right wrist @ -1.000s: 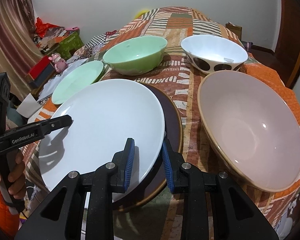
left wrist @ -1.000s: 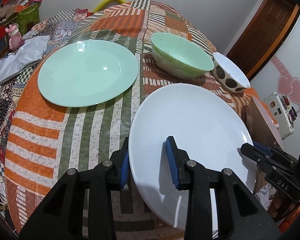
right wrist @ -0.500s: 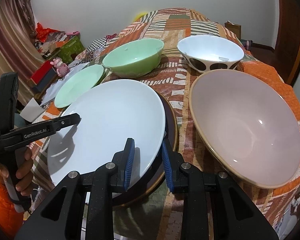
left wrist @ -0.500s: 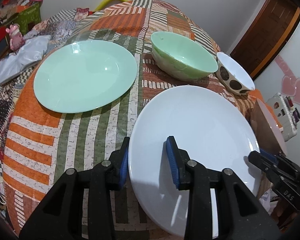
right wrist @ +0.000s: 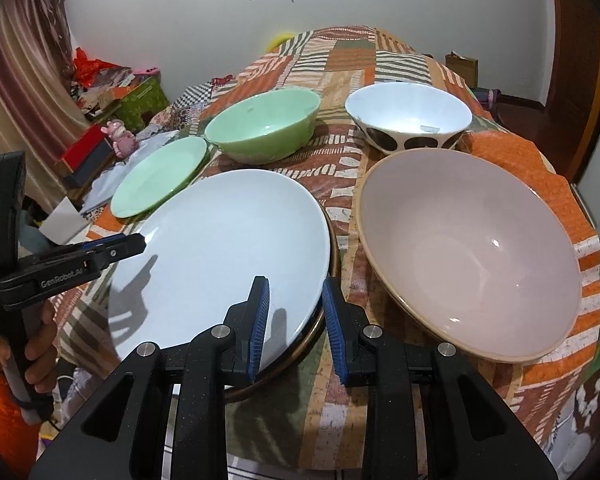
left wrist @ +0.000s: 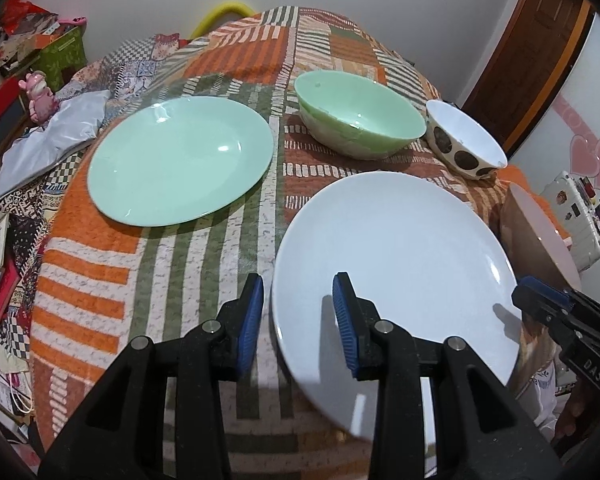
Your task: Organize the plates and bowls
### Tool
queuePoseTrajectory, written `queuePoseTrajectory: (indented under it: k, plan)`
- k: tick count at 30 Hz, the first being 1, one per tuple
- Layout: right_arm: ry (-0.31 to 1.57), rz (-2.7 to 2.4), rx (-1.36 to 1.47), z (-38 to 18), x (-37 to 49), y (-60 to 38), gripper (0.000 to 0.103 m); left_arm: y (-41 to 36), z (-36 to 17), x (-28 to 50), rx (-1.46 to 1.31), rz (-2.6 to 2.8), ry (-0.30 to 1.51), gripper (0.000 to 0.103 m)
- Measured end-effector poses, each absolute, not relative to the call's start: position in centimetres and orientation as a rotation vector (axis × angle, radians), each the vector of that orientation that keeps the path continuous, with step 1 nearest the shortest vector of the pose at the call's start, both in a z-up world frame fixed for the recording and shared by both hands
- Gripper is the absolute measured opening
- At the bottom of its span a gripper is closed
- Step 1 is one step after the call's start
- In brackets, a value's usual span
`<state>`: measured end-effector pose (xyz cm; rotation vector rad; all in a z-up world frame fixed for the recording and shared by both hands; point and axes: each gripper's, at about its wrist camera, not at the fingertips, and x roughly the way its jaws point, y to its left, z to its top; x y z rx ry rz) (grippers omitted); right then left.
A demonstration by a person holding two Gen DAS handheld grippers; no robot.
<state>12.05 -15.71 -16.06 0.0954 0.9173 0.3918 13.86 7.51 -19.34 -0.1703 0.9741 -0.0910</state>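
I have white plate point(right wrist: 220, 256) straddled both sides: left gripper point(left wrist: 298, 322) jaws part-open across near rim, right gripper point(right wrist: 294, 318) jaws part-open across opposite rim, neither clamped. Plate sits on dark plate point(right wrist: 324, 320). Two-sided hold suits level lift. Green plate point(left wrist: 180, 160), green bowl point(left wrist: 360, 124), spotted bowl point(right wrist: 408, 118), beige bowl point(right wrist: 468, 248) spread over patterned counter point(left wrist: 172, 264).

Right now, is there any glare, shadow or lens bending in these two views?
Left wrist view: small glare spots on the mint green plate, a gripper shadow on the white plate, and the patchwork tablecloth bulges from fisheye. Right wrist view: finger shadows on the white plate, highlights inside the beige bowl, and dark corners.
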Motion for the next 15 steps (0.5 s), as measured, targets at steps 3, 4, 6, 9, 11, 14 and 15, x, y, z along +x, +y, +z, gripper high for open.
queuePoseTrajectory:
  k: [3, 4, 6, 9, 11, 14, 15]
  plan:
    - [0.906, 0.410, 0.090, -15.6, 11.9, -15.5, 0.025, 7.7, -18.5, 12.9, -0.173, -0.084, 0.955, 0.035]
    - [0.905, 0.418, 0.090, -15.5, 11.8, -15.5, 0.025, 7.8, -18.2, 12.5, -0.171, -0.081, 0.946, 0.035]
    - [0.898, 0.437, 0.087, -15.2, 11.8, -15.2, 0.025, 7.9, -17.6, 12.0, -0.165, -0.074, 0.931, 0.037]
    - [0.886, 0.467, 0.075, -14.7, 11.9, -14.5, 0.025, 8.3, -16.6, 11.3, -0.165, -0.062, 0.905, 0.040]
    - [0.876, 0.485, 0.059, -14.2, 12.1, -13.9, 0.025, 8.7, -15.8, 10.8, -0.160, -0.048, 0.882, 0.042]
    - [0.864, 0.512, 0.047, -13.6, 12.7, -13.0, 0.025, 9.5, -14.7, 10.3, -0.147, -0.023, 0.846, 0.052]
    - [0.860, 0.523, 0.045, -13.3, 13.1, -12.6, 0.025, 9.7, -14.4, 10.2, -0.143, -0.017, 0.836, 0.055]
